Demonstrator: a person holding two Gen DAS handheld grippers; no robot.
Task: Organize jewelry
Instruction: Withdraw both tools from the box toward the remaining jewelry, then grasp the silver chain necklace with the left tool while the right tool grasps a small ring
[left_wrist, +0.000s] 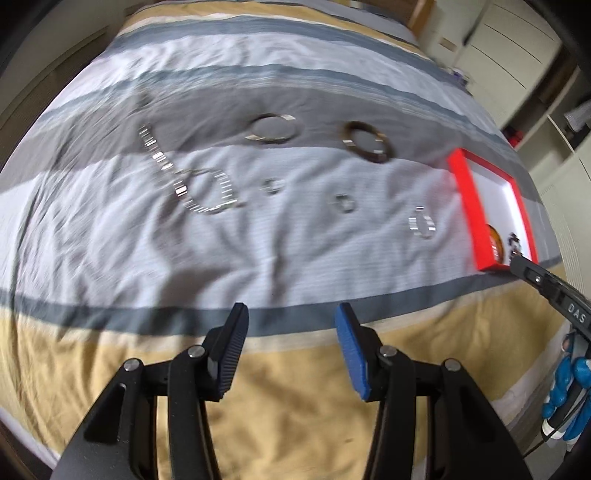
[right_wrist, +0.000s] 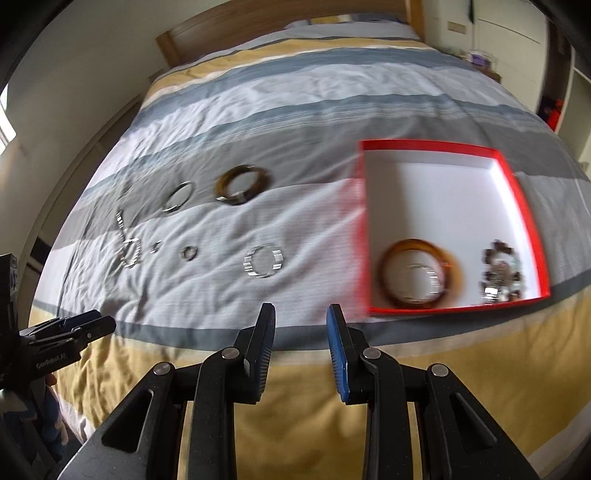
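Note:
Jewelry lies on a striped bedspread. In the left wrist view: a silver chain necklace (left_wrist: 192, 173), a silver bangle (left_wrist: 273, 128), a dark brown bangle (left_wrist: 367, 141), two small rings (left_wrist: 272, 185) (left_wrist: 346, 203) and a silver link bracelet (left_wrist: 422, 222). A red box (right_wrist: 517, 192) with a white inside holds an amber bangle (right_wrist: 419, 273) and a beaded piece (right_wrist: 502, 271). My left gripper (left_wrist: 291, 314) is open and empty above the near stripe. My right gripper (right_wrist: 301, 314) is open and empty, just left of the box's near corner.
The bed's wooden headboard (right_wrist: 280, 26) is at the far end. Cream cupboards (left_wrist: 517, 48) stand to the right of the bed. A wall runs along the bed's left side. The other gripper shows at each view's edge (right_wrist: 66, 332).

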